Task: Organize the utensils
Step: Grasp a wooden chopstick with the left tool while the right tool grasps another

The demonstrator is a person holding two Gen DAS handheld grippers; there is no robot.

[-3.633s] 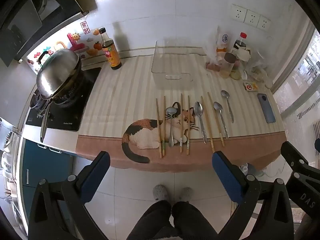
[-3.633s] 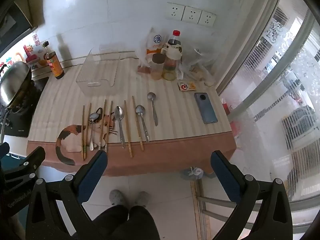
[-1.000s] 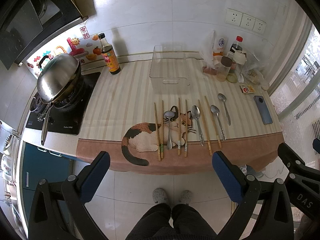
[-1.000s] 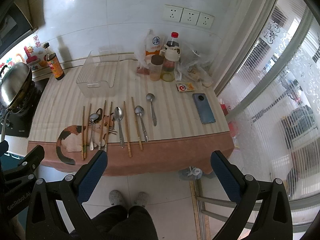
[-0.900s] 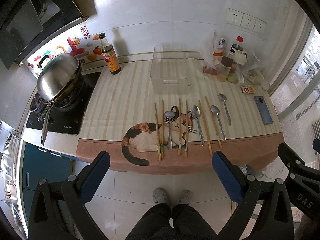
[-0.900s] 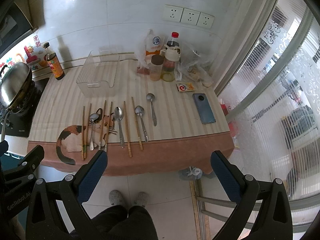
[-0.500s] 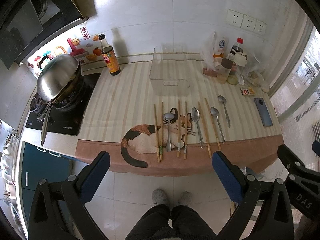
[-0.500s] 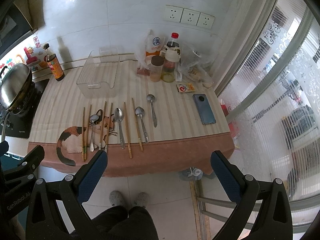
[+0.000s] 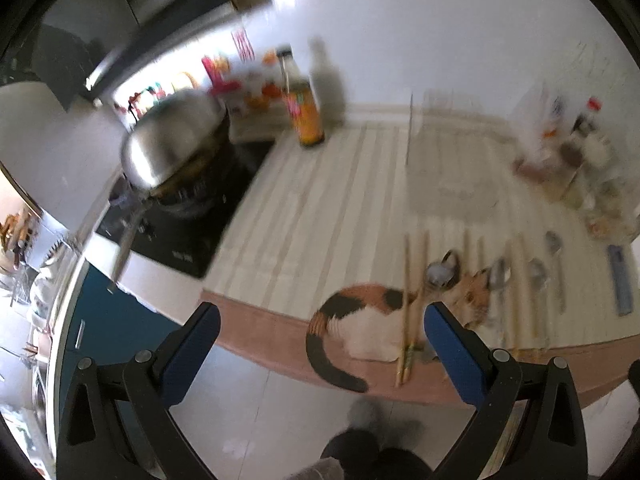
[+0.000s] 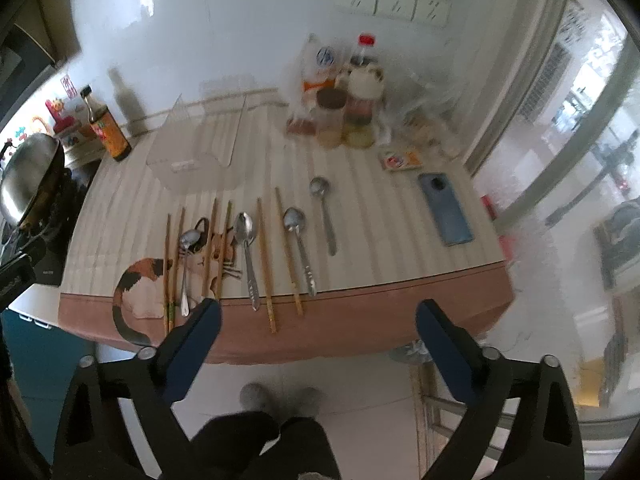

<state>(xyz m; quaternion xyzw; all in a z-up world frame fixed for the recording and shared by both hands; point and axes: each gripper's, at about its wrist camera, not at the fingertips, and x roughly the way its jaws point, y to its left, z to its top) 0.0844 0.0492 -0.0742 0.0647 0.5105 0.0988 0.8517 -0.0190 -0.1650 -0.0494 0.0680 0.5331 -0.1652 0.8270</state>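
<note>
Several wooden chopsticks (image 10: pixel 264 256) and metal spoons (image 10: pixel 298 244) lie in a row near the front edge of the striped counter (image 10: pixel 372 220). A clear plastic bin (image 10: pixel 200 152) stands behind them; it also shows in the left wrist view (image 9: pixel 452 168). My left gripper (image 9: pixel 322 344) is open and empty, in front of the counter edge left of the chopsticks (image 9: pixel 406 308). My right gripper (image 10: pixel 316 340) is open and empty, in front of the counter edge below the spoons. Both views are blurred.
A wok (image 9: pixel 172 152) sits on the black stove (image 9: pixel 188 224) at left. A soy sauce bottle (image 10: pixel 106 126) stands by the wall. Bottles, jars and bags (image 10: pixel 344 108) crowd the back right. A phone (image 10: pixel 446 208) lies at right. My feet show on the floor.
Both grippers have moved closer to the counter. The left one has swung to the left, toward the stove side. Nothing on the counter has moved.
</note>
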